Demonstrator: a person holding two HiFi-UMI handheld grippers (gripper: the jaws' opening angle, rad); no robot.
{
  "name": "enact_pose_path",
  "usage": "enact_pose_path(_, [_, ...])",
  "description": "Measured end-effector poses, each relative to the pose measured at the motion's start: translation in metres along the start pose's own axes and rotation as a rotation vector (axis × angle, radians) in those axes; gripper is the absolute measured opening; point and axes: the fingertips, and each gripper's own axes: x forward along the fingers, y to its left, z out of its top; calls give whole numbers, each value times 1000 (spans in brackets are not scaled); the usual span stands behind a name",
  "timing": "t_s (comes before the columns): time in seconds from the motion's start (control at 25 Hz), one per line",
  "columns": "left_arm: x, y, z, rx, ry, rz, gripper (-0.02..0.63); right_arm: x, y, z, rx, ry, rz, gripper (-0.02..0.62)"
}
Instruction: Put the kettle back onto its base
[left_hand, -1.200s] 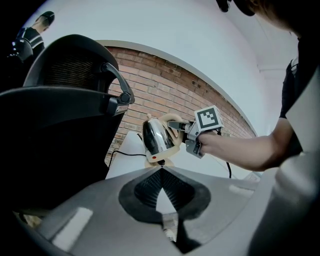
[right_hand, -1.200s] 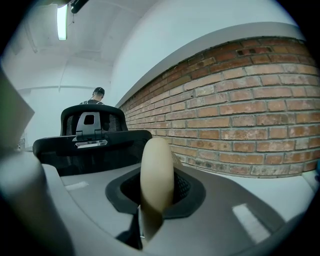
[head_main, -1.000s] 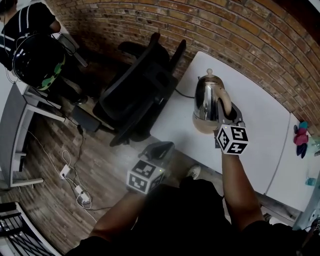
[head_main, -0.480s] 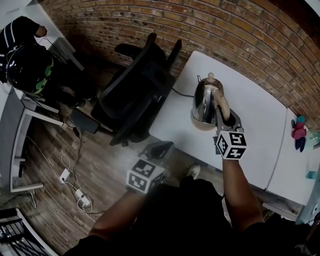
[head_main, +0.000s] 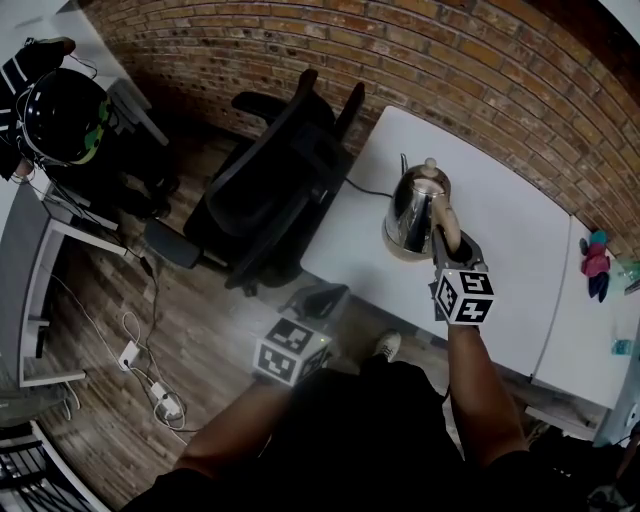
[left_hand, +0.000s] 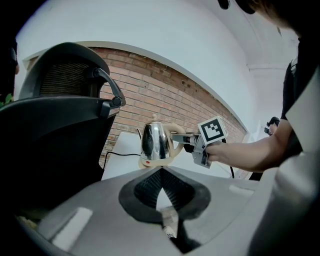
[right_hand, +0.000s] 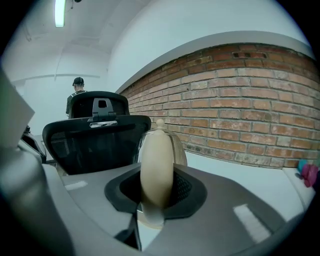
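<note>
**Kettle on base, right fingers loosening**

- Table (head_main: 520, 230): white, flat, smooth.
- Office chair (head_main: 270, 200): black mesh, just beside the table.
- Kettle (head_main: 410, 210): polished steel, rounded, seated on its round cream base (left_hand: 150, 161) near the table's chair-side edge.
- Right gripper (head_main: 447, 232): your fingers have just been opening and now sit slack around the curved cream handle (right_hand: 156, 165).
- Left gripper (head_main: 318, 298): fingers together, empty, low off the table.
- Cord (head_main: 365, 188): thin, black.
- Hazard: if you withdraw askew, a finger may hook the handle, likely tipping or dragging the slick kettle off its base.

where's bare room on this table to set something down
Bare table: between the kettle and the brick wall, and right of the kettle. Crowded at its handle: the right gripper has it between fingers that have just been opening.
</note>
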Motion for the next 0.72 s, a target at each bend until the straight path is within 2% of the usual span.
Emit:
enact_pose_path(0.44, [-7,-4,-2,23,5,-13,0,-10,2,-27,36,52,-24,104])
enact_pose_path(0.72, [-11,-6,-2,25,2,-21,0,-14,8,-38,15,87,-35,109])
